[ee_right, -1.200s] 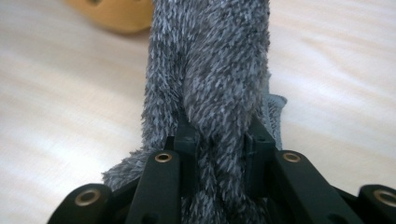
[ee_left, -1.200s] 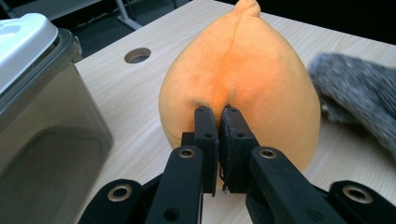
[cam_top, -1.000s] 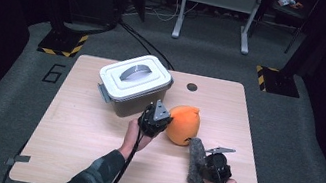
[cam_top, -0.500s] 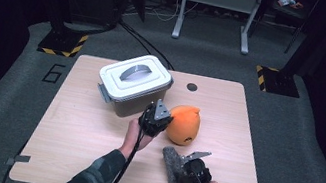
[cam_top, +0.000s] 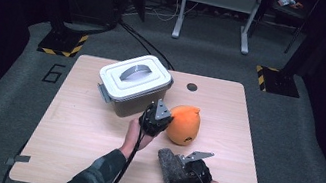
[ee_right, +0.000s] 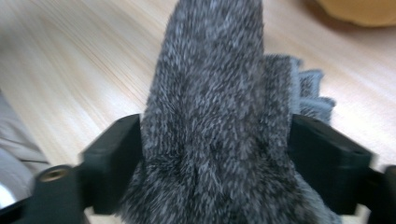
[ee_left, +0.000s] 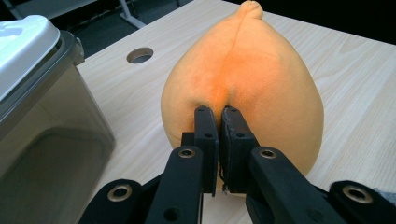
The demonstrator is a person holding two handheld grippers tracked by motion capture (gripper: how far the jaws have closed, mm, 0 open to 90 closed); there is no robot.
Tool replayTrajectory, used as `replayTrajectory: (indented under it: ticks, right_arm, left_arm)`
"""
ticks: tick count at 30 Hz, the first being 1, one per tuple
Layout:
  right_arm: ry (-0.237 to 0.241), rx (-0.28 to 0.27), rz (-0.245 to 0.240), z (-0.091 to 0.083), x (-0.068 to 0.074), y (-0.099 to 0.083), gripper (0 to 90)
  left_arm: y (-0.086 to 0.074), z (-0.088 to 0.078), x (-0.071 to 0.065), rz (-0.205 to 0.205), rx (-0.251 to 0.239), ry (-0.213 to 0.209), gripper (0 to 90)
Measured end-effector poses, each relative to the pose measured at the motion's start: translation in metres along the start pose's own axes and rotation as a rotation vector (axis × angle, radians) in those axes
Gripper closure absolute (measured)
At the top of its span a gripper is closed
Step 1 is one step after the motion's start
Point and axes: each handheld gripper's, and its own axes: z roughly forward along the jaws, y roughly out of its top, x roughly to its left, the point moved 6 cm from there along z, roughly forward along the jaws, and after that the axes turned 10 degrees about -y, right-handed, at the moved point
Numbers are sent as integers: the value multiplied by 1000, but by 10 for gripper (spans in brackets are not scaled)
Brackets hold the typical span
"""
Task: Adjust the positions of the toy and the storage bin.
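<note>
Orange plush toy [cam_top: 184, 124]: soft, rounded, pear-like body narrowing to a small nub at the top, short-pile fabric with a seam running down its near face. It stands on the wooden table [cam_top: 73, 126], just beside the storage box on that box's right. The left gripper [cam_top: 155, 119] is clenched on a small pinch of the plush's fabric low on its near face; the left gripper view shows both black jaws drawn nearly together with a fold of orange pile between them.

Grey fuzzy cloth [cam_top: 171, 171]: mottled dark grey, thick nap, folded into a long pad. It lies flat on the table in front of the plush, near but apart from it. The right gripper [cam_top: 193, 170] sits over the cloth's right part. Its jaws have just been opening; in the right gripper view they stand wide on either side of the cloth, which lies between them, released.

Storage box [cam_top: 134, 84]: grey translucent walls, white lid with a recessed grey handle, side latch, lid on.

Round cable hole [cam_top: 192, 86]: in the tabletop, behind the plush and right of the box.
</note>
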Motion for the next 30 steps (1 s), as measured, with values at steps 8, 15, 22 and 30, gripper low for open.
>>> replayTrajectory:
  ticks: [8,15,22,30]
  right_arm:
    - [-82,-99,71,-17,-37,2,50]
    - [-257,-130,175,-14,-95,-8,21]
    - [-362,-99,278,4,-142,-28,19]
    - [-403,-94,342,15,-164,-40,40]
  left_arm:
    - [0,0,1,-1,1,0,866]
    - [-1,-1,1,-3,2,-3,867]
    - [1,-1,0,-4,-15,5,870]
    - [7,-4,-2,5,-37,1,875]
